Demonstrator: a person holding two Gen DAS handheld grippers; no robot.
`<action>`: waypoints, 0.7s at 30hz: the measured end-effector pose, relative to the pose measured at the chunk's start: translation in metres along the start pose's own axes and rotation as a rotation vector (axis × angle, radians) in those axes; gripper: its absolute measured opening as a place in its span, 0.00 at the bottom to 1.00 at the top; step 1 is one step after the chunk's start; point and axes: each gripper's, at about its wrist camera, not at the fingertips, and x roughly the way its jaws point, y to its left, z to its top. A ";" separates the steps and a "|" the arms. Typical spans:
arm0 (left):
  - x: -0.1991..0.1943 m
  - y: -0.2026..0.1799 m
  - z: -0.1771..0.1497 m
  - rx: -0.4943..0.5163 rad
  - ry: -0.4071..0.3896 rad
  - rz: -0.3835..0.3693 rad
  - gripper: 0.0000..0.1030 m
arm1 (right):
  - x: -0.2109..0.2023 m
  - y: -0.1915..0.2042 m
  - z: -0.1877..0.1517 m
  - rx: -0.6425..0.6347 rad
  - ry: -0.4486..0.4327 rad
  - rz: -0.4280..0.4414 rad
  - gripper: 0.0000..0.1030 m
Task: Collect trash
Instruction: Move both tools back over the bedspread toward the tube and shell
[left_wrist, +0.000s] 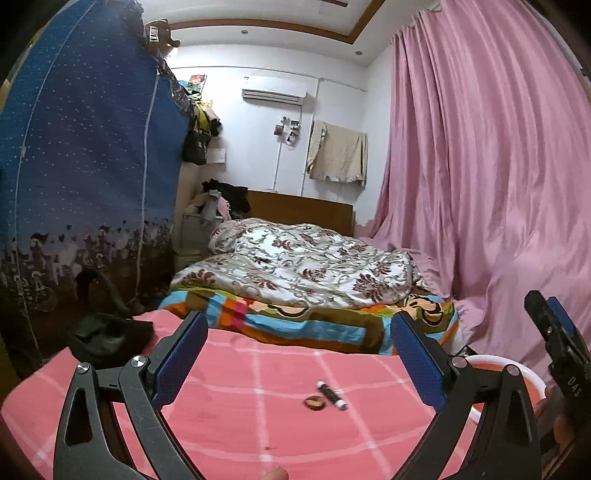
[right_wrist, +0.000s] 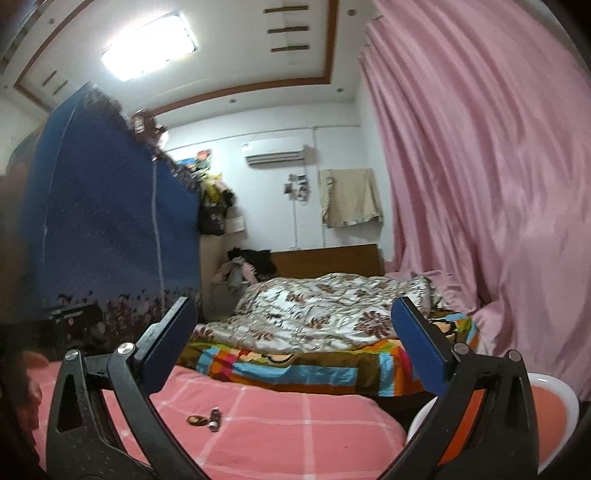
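Observation:
On the pink checked bed cover (left_wrist: 229, 413) lie two small bits of trash: a dark little tube with white ends (left_wrist: 331, 395) and a round brown piece (left_wrist: 315, 402) beside it. My left gripper (left_wrist: 299, 354) hovers over them, open and empty, the trash lying between and just beyond its blue pads (left_wrist: 181, 358). In the right wrist view the same tube (right_wrist: 214, 418) and brown piece (right_wrist: 197, 420) sit to the lower left, and my right gripper (right_wrist: 293, 347) is open and empty above the cover (right_wrist: 295, 424). The right gripper's finger (left_wrist: 557, 343) shows at the left view's right edge.
A white-rimmed basin with an orange inside (left_wrist: 495, 373) (right_wrist: 546, 402) stands at the bed's right. Beyond lie a colourful blanket (left_wrist: 314, 325) and a floral quilt (left_wrist: 306, 266). A blue fabric wardrobe (left_wrist: 85, 166) is on the left, pink curtains (left_wrist: 480, 166) on the right, a dark bag (left_wrist: 107, 332) at left.

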 end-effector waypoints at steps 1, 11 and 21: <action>-0.002 0.004 -0.001 0.003 -0.005 0.007 0.94 | 0.004 0.006 -0.003 -0.015 0.011 0.008 1.00; 0.014 0.024 -0.015 0.074 0.012 0.017 0.94 | 0.047 0.024 -0.028 -0.033 0.184 0.086 1.00; 0.066 0.040 -0.032 0.021 0.233 -0.018 0.93 | 0.093 0.024 -0.062 -0.023 0.437 0.112 0.72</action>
